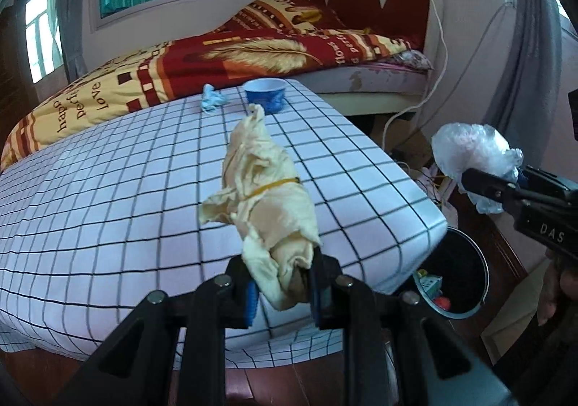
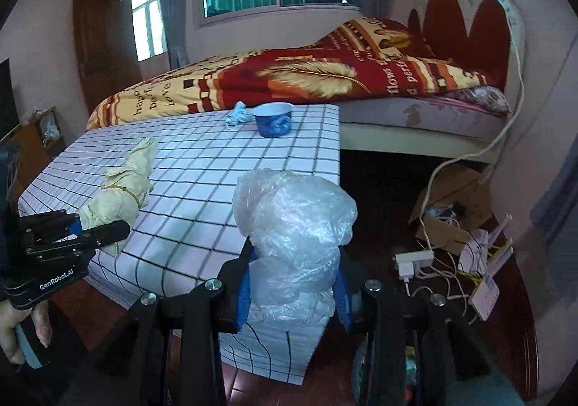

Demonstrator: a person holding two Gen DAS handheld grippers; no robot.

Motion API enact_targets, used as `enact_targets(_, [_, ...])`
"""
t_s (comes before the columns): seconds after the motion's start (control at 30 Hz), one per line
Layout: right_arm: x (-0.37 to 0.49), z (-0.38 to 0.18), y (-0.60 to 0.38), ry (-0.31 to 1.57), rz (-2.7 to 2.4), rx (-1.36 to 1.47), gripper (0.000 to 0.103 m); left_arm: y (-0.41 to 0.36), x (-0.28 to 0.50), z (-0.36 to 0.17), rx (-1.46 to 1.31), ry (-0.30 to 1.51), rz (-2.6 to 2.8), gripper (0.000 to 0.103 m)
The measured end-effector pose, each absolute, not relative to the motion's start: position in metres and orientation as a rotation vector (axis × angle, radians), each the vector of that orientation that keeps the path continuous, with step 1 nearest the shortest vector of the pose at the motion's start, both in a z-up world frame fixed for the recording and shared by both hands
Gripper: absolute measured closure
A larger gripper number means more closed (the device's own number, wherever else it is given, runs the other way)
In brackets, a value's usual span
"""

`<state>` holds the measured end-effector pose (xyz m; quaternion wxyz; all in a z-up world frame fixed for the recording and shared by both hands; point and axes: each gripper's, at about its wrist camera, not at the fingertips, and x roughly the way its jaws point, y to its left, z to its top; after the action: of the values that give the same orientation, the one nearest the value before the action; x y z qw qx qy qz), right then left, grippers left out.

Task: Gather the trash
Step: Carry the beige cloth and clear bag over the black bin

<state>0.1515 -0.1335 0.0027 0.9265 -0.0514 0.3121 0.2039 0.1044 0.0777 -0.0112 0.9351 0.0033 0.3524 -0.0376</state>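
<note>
My left gripper (image 1: pixel 283 283) is shut on a crumpled yellow wrapper (image 1: pixel 267 196) bound with a rubber band, held above the checked tablecloth (image 1: pixel 108 189). My right gripper (image 2: pixel 292 292) is shut on a crumpled clear plastic bag (image 2: pixel 294 221), held past the table's right edge. In the left wrist view the right gripper (image 1: pixel 505 189) holds the bag (image 1: pixel 473 149) above a dark bin (image 1: pixel 458 279) on the floor with some trash inside. In the right wrist view the left gripper (image 2: pixel 94 232) shows at the left with the wrapper (image 2: pixel 123 189). A blue cup (image 2: pixel 273 119) and a pale blue wad (image 2: pixel 238 115) sit at the table's far edge.
A bed with a red and yellow quilt (image 2: pixel 289 77) lies behind the table. On the floor at the right are a cardboard box (image 2: pixel 451 203), a power strip (image 2: pixel 413 261) with cables and a white router (image 2: pixel 486 294). A hand (image 2: pixel 21 330) holds the left gripper's handle.
</note>
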Motion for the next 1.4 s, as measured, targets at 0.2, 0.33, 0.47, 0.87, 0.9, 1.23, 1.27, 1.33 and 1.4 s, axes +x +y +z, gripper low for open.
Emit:
enact_targets(0.2, [0.142, -0.007, -0.165, 0.651, 0.356, -0.097, 0.063, 0.052, 0.102, -0.017, 0.019, 0.733, -0.134, 0.080])
enact_targets(0.33, [0.139, -0.013, -0.190, 0.663, 0.307, -0.076, 0.063, 0.035, 0.101, -0.017, 0.038, 0.730, -0.170, 0.080])
enact_targets(0.47, [0.135, -0.015, -0.209, 0.665, 0.267, -0.062, 0.063, 0.018, 0.103, -0.018, 0.053, 0.735, -0.210, 0.080])
enact_targets(0.87, [0.119, -0.032, -0.256, 0.702, 0.148, -0.079, 0.063, -0.042, 0.109, -0.032, 0.096, 0.767, -0.354, 0.080])
enact_targets(0.9, [0.117, -0.035, -0.262, 0.712, 0.137, -0.076, 0.063, -0.048, 0.109, -0.034, 0.099, 0.770, -0.365, 0.080])
enact_targets(1.23, [0.096, -0.060, -0.318, 0.766, 0.037, -0.036, 0.063, -0.107, 0.106, -0.058, 0.143, 0.820, -0.501, 0.080])
enact_targets(1.27, [0.096, -0.062, -0.322, 0.771, 0.033, -0.034, 0.063, -0.112, 0.106, -0.061, 0.149, 0.829, -0.510, 0.080])
enact_targets(1.33, [0.095, -0.070, -0.328, 0.787, 0.027, -0.030, 0.063, -0.121, 0.107, -0.069, 0.158, 0.852, -0.528, 0.080])
enact_targets(1.4, [0.095, -0.079, -0.334, 0.811, 0.021, -0.023, 0.063, -0.127, 0.107, -0.076, 0.166, 0.870, -0.541, 0.080])
